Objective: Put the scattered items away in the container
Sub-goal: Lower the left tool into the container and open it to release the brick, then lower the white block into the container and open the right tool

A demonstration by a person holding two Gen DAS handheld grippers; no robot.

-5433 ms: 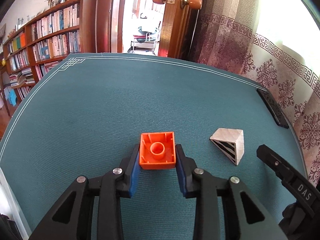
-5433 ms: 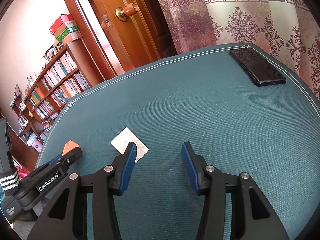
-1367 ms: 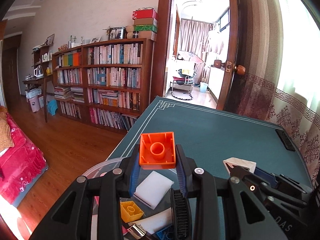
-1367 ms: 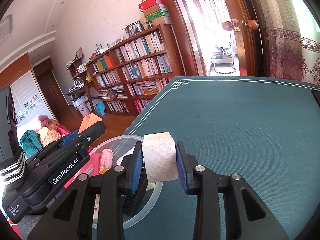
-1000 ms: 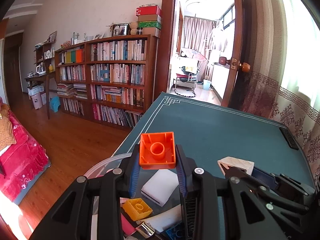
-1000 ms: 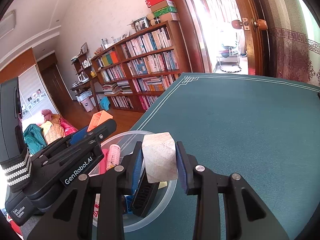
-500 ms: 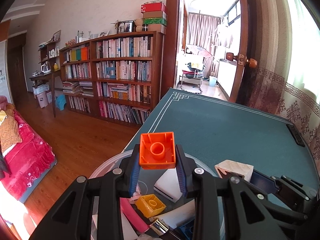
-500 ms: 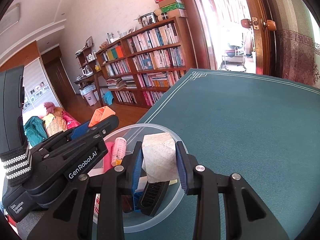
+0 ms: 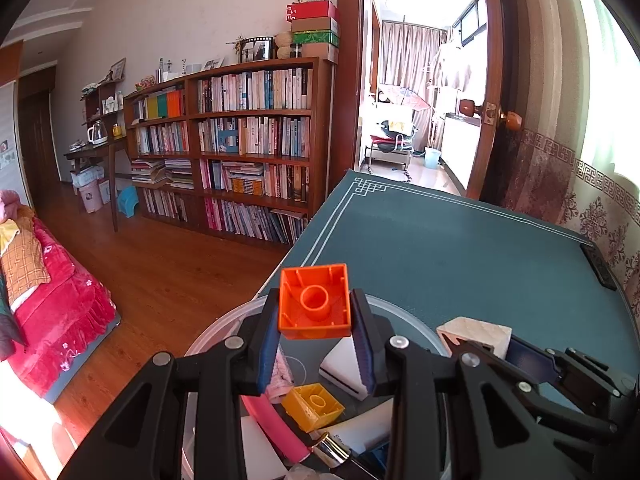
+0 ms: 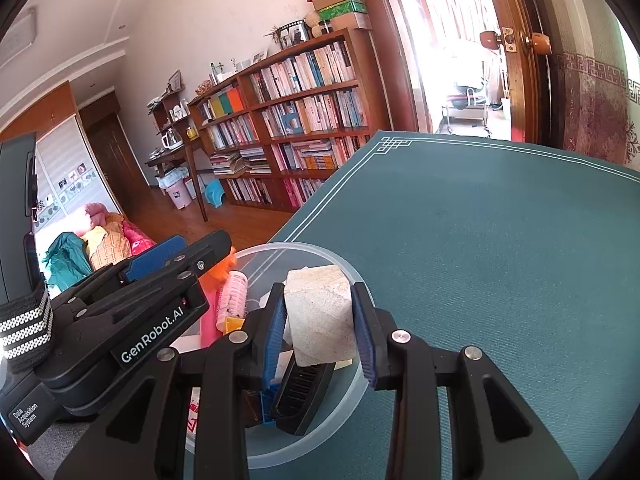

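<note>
Both tools have carried their loads from the middle of the table to its near-left corner, where the container now sits beneath them. Left tool (image 9: pixel 315 336) is clenched on the orange brick (image 9: pixel 314 302), its hollow underside facing the camera, blue pads pressed to both sides; the brick is held above the container's (image 9: pixel 412 322) open mouth. Right tool (image 10: pixel 320 330) grips the pale stone-like block (image 10: pixel 322 314) between its blue pads, also over the container (image 10: pixel 320 250), close to its table-side rim.

Under the left tool, inside the clear round container, lie a yellow brick (image 9: pixel 314 406), a white box (image 9: pixel 344 366), and a pink tube (image 9: pixel 276 426). From the right wrist view a pink ribbed roller (image 10: pixel 232 294) and a black comb-like piece (image 10: pixel 300 392) show in the same tub. Each tool appears in the other's view, the two just beside one another.

The container rests on the teal table (image 10: pixel 500 248) with its white border lines, at the corner nearest the wooden floor (image 9: pixel 160 272). A dark phone (image 9: pixel 599 266) lies at the table's far right edge. Beyond stand a bookshelf (image 9: pixel 240 140) and an open door (image 10: pixel 516 48).
</note>
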